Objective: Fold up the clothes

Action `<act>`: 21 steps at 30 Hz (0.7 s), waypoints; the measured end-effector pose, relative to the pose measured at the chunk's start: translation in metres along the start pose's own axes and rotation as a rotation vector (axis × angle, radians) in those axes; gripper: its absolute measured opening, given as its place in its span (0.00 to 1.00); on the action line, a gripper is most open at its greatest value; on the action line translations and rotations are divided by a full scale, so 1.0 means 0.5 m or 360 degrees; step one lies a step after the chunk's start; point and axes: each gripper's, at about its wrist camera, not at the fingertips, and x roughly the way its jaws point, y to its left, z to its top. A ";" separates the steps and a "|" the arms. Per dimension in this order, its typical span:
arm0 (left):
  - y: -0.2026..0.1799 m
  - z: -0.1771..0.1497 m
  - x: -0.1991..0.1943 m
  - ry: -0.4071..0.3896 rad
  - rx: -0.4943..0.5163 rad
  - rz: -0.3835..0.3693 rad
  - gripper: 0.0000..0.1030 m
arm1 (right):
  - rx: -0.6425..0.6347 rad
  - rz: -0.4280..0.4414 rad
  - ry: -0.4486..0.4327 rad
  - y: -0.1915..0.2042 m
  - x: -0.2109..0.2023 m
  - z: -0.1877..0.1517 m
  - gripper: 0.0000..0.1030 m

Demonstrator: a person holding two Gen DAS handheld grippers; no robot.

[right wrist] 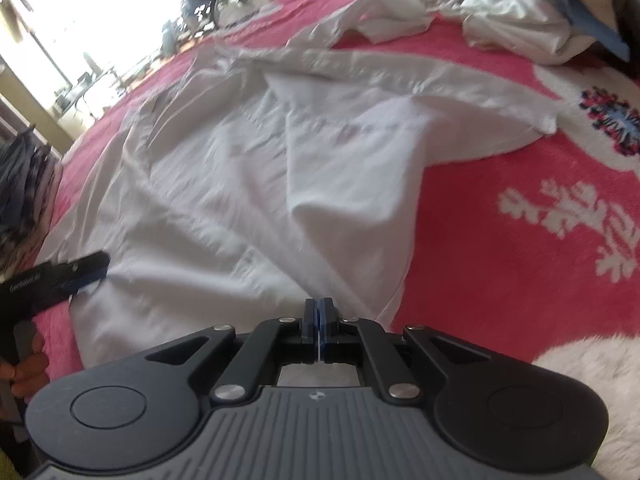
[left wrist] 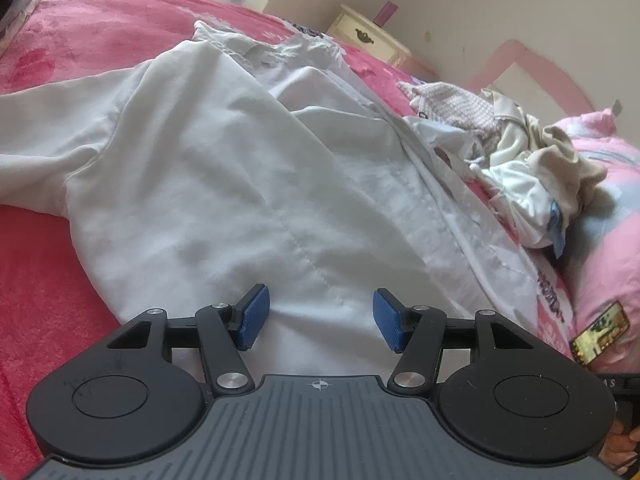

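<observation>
A big white shirt (left wrist: 224,184) lies spread out on the bed, on a fluffy pink blanket (left wrist: 80,32) with white flowers on it. The shirt covers most of the middle of the bed. One sleeve reaches out toward the left edge of the bed. The far side of the shirt is folded over a bit, and its cloth is full of soft wrinkles.

The left gripper (left wrist: 320,320) hangs just over the near hem of the shirt. Its two blue pads (left wrist: 252,316) stand apart, about half way open, and nothing is between them. They point down at the cloth.

The right gripper (right wrist: 319,320) is over the near right part of the shirt, close to where the white cloth meets the pink blanket. Its tongs are pressed tight together. A thin white line shows between the pads, but I cannot tell if that is a bit of shirt or not.

Over by the right edge of the bed sits a messy pile of other clothes (left wrist: 520,184), white and cream, with something blue peeking out. A pink pillow (left wrist: 600,240) lies just beside the pile. Past the far corner of the bed stands a small cream nightstand (left wrist: 372,36) by the wall
</observation>
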 end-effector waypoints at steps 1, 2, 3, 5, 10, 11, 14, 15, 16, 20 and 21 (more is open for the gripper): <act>0.000 0.000 0.000 0.0002 0.0006 0.0003 0.56 | -0.0003 0.0007 0.0028 0.002 0.003 -0.004 0.01; 0.000 0.000 -0.001 0.0004 0.0011 0.0007 0.56 | -0.0012 0.0006 0.0053 0.005 0.004 -0.007 0.01; 0.000 0.000 -0.002 0.0008 0.0017 0.0014 0.56 | -0.0022 0.0002 0.0079 0.007 0.006 -0.011 0.01; 0.002 0.001 -0.003 0.0015 0.0024 0.0026 0.56 | -0.0043 -0.0023 0.0124 0.012 0.009 -0.015 0.01; 0.011 0.005 -0.008 0.0039 0.0013 0.0039 0.56 | -0.0122 -0.0072 0.0216 0.024 0.002 -0.003 0.04; 0.013 0.006 -0.009 0.0043 0.0009 0.0040 0.56 | -0.0174 -0.0088 0.0197 0.034 -0.006 0.004 0.05; 0.017 0.008 -0.011 0.0055 -0.0001 0.0034 0.56 | -0.0293 -0.0054 0.0085 0.067 -0.034 0.043 0.16; 0.018 0.009 -0.012 0.0059 -0.0003 0.0031 0.56 | -0.0298 -0.0001 0.0044 0.077 -0.038 0.064 0.22; 0.019 0.010 -0.011 0.0062 -0.0006 0.0028 0.56 | -0.0293 0.0062 0.0015 0.088 -0.035 0.086 0.27; 0.027 0.010 -0.010 0.0072 -0.0021 0.0007 0.56 | -0.0252 0.0320 0.0045 0.153 0.054 0.180 0.28; 0.028 0.010 -0.009 0.0073 -0.0024 0.0001 0.56 | -0.0235 0.0383 0.0066 0.172 0.084 0.202 0.28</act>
